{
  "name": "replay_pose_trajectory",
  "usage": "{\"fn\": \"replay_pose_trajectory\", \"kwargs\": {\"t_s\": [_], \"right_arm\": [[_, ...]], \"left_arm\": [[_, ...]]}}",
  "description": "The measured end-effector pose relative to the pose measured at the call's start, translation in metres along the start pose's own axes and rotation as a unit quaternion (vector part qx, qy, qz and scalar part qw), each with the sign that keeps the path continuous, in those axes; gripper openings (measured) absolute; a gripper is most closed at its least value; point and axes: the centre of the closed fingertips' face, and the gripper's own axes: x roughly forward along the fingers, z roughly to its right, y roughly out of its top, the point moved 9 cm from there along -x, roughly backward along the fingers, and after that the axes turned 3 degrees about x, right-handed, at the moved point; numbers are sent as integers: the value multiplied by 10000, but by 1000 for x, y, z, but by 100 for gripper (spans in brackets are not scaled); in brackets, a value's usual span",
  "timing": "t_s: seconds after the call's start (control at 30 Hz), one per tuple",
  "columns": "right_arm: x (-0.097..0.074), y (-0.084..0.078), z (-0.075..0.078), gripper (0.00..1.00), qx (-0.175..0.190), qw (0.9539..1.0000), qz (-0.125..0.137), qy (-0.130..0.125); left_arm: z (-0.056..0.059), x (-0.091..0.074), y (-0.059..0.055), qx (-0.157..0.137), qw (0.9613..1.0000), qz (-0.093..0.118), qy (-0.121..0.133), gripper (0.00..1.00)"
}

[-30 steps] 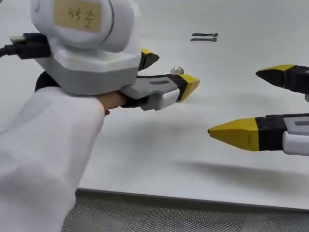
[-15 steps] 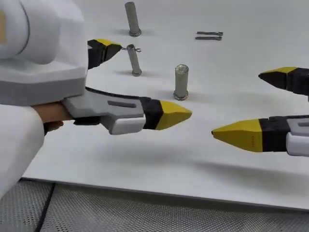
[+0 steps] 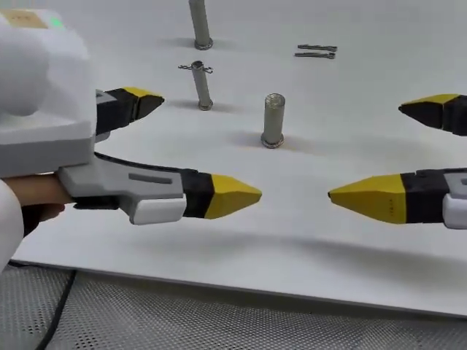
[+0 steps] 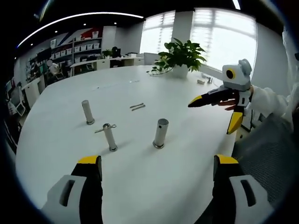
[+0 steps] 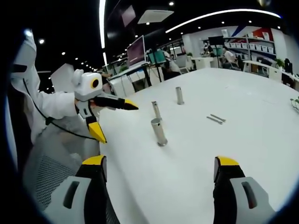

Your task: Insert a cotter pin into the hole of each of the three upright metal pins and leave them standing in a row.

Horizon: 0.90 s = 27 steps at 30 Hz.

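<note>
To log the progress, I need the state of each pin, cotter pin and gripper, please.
Far pin: upright, nothing inserted.
Middle pin: upright, cotter pin inserted.
Near pin: upright, nothing inserted.
Loose cotter pins: lying flat, side by side.
Left gripper: open.
Right gripper: open.

1. The far upright grey metal pin (image 3: 198,22) runs off the top edge of the head view, so we cannot see its head or its hole.
2. The thin wire cotter pin (image 3: 195,68) through the middle upright metal pin (image 3: 202,89) is too small for us to tell how far through it sits.
3. The two loose cotter pins (image 3: 316,52) on the white table (image 3: 292,240) are so small that we cannot tell whether they touch.
4. The right gripper (image 3: 365,152) is cut off by the right edge just behind its yellow-tipped jaws.
5. The left gripper (image 3: 211,147) has a white housing that is blurred and cut by the left edge, and it hides most of the hand (image 3: 40,192) beneath it.
</note>
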Motion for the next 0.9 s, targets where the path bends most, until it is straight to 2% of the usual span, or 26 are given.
{"fn": "replay_pose_trajectory", "kwargs": {"t_s": [0.07, 0.1, 0.13, 0.3, 0.37, 0.47, 0.53, 0.63, 0.7, 0.73, 0.83, 0.87, 0.9], "right_arm": [[-2, 2, 3, 94, -80, 9999, -42, -59], [-5, 5, 10, 92, -311, 9991, -66, -263], [-6, 6, 12, 89, -432, 9985, -58, -335], [-11, 18, 29, 87, -571, 9975, -187, -367], [-10, 23, 37, 87, -788, 9955, -319, -422], [-8, 29, 45, 85, -1049, 9931, -371, -364], [-5, 35, 53, 80, -1193, 9914, -403, -363], [1, 44, 65, 75, -1382, 9886, -472, -363], [7, 50, 74, 71, -1626, 9847, -521, -338], [10, 54, 80, 69, -1731, 9826, -563, -374], [20, 65, 94, 59, -1885, 9792, -573, -476], [22, 67, 97, 56, -1910, 9785, -612, -475], [26, 71, 103, 52, -1930, 9779, -638, -484]], "left_arm": [[1, 0, 1, -18, 10000, 26, -12, 99], [1, -1, 0, -15, 10000, -17, -26, 99], [1, -1, 0, -4, 10000, -44, -24, 99], [1, -2, -1, -172, 9998, -64, -18, 99], [2, -3, 0, -173, 9998, -32, -14, 99], [3, -2, 2, -149, 9999, 58, 16, 99], [2, -1, 3, -185, 9997, 156, 54, 99], [3, 0, 3, -248, 9996, 160, 53, 99], [0, -9, 0, -269, 9995, 158, 71, 99], [2, -6, 4, -173, 9993, 327, -83, 99], [4, -8, 3, -157, 9994, 259, -141, 99], [-1, -9, -2, -289, 9995, 123, 36, 99], [-1, -9, -3, -314, 9995, 99, 1, 99]]}}
